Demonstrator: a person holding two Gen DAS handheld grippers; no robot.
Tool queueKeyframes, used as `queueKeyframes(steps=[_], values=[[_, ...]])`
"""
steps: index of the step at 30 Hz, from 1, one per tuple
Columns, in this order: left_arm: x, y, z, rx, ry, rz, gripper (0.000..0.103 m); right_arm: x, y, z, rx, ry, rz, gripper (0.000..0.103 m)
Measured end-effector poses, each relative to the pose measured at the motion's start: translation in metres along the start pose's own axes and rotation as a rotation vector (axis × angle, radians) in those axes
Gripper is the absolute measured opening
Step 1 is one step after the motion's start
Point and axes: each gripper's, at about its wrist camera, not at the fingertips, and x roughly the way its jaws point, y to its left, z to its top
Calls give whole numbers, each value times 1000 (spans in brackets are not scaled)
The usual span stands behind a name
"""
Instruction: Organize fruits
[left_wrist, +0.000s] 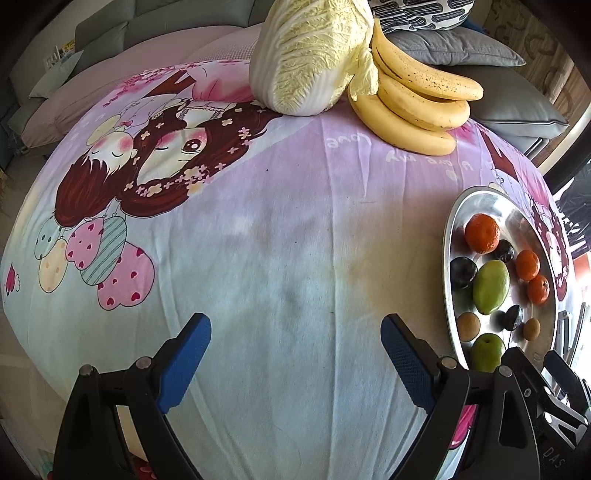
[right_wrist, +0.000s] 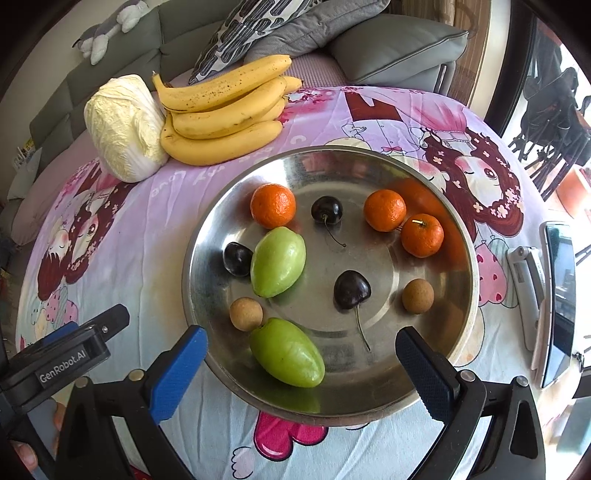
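Now, left claw (left_wrist: 295, 363): blue pads wide apart, nothing between them, above bare cloth of the desk (left_wrist: 280, 258).
Right claw (right_wrist: 301, 373): pads wide apart, empty, over the near rim of the tray (right_wrist: 436, 391).
Tray contents: three oranges (right_wrist: 273, 205), three cherries (right_wrist: 351, 290), two green fruits (right_wrist: 277, 261), two small brown fruits (right_wrist: 246, 314).
Bananas (right_wrist: 225, 118): at the desk's far edge, touching the cabbage (right_wrist: 123, 127).
Phone (right_wrist: 559, 302): near the desk's right edge.
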Motion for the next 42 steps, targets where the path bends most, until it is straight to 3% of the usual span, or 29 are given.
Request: queueKeyframes(steps=[9, 18, 26, 42], values=[[-3, 6, -18, 29, 25, 14, 93, -2, -4, -14, 11, -1, -11, 103], [-5, 7, -31, 63, -4, 41, 93, -2, -9, -28, 18, -2, -19, 103], [-5, 20, -34, 11, -12, 18, 93, -4, -16, -35, 45, -27, -21, 103], [-10, 18, -37, 27, -47, 22, 93, -3, -23, -36, 77, -28, -37, 103]])
